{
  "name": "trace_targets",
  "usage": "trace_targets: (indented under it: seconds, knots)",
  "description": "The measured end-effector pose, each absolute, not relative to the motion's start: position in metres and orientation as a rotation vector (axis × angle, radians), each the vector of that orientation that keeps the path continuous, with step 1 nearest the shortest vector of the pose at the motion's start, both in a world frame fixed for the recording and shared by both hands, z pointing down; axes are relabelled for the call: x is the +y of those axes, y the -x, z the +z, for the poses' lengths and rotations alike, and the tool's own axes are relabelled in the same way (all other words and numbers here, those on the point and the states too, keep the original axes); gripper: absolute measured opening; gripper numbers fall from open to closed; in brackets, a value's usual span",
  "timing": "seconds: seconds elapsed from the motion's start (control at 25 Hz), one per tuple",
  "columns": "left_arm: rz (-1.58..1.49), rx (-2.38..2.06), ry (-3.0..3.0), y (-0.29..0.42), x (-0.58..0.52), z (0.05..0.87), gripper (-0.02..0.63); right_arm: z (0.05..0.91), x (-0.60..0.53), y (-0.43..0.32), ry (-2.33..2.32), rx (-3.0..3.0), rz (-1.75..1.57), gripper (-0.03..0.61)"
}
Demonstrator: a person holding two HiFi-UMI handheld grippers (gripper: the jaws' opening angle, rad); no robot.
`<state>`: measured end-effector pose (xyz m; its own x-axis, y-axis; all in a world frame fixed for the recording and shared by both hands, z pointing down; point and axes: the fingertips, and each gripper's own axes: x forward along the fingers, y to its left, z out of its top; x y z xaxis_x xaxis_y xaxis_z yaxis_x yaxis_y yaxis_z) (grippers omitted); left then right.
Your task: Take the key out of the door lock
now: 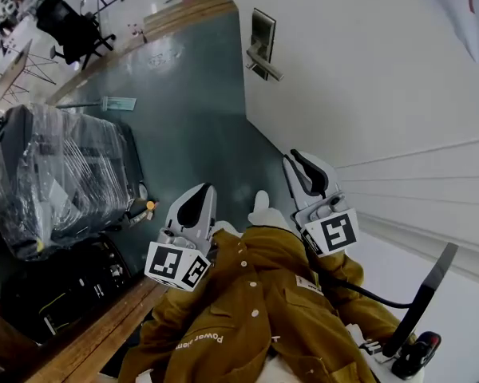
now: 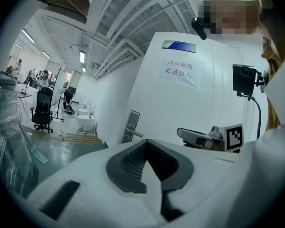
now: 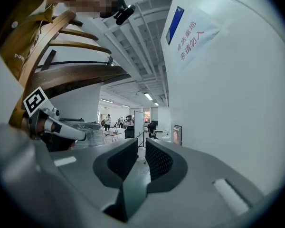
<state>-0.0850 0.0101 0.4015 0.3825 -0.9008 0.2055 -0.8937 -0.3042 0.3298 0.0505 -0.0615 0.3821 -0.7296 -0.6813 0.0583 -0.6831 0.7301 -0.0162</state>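
In the head view the door lock (image 1: 263,34) sits on the white door (image 1: 367,78), well apart from the left gripper (image 1: 198,196) and the right gripper (image 1: 298,162). The key is too small to see. In the left gripper view the jaws are together and empty. In the right gripper view the jaws stand slightly apart with nothing between them.

White door (image 1: 367,70) with silver lock plate (image 1: 262,34); dark teal floor (image 1: 184,126). Left gripper (image 1: 199,199) and right gripper (image 1: 302,166): white shells, black jaws, black-and-white square markers (image 1: 338,231). Mustard-brown jacket (image 1: 263,294), white buttons. Door sign (image 2: 179,71): white, red characters. Black bundle (image 1: 56,174) under clear glinting wrap.
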Motion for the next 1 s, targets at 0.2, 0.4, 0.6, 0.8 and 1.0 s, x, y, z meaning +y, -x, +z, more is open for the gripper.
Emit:
trace_targets:
  seconds: [0.2, 0.4, 0.6, 0.8, 1.0]
  knots:
    - [-0.035, -1.557, -2.181, 0.098, -0.033, 0.415, 0.002, 0.384, -0.113, -0.040, -1.122, -2.849, 0.031, 0.069]
    - [-0.059, -1.466, -2.203, 0.097, -0.077, 0.417, 0.002, 0.394, -0.168, -0.028, -1.115, -2.759, -0.031, 0.154]
    - [-0.071, -1.386, -2.249, 0.101, -0.096, 0.410, 0.002, 0.420, -0.228, -0.007, -1.060, -2.596, -0.134, 0.224]
    - [-0.099, -1.335, -2.231, 0.107, -0.106, 0.418, 0.002, 0.465, -0.280, 0.003, -0.986, -2.478, -0.188, 0.232]
    - [-0.147, -1.292, -2.206, 0.112, -0.116, 0.420, 0.002, 0.497, -0.304, -0.004, -0.946, -2.366, -0.188, 0.218]
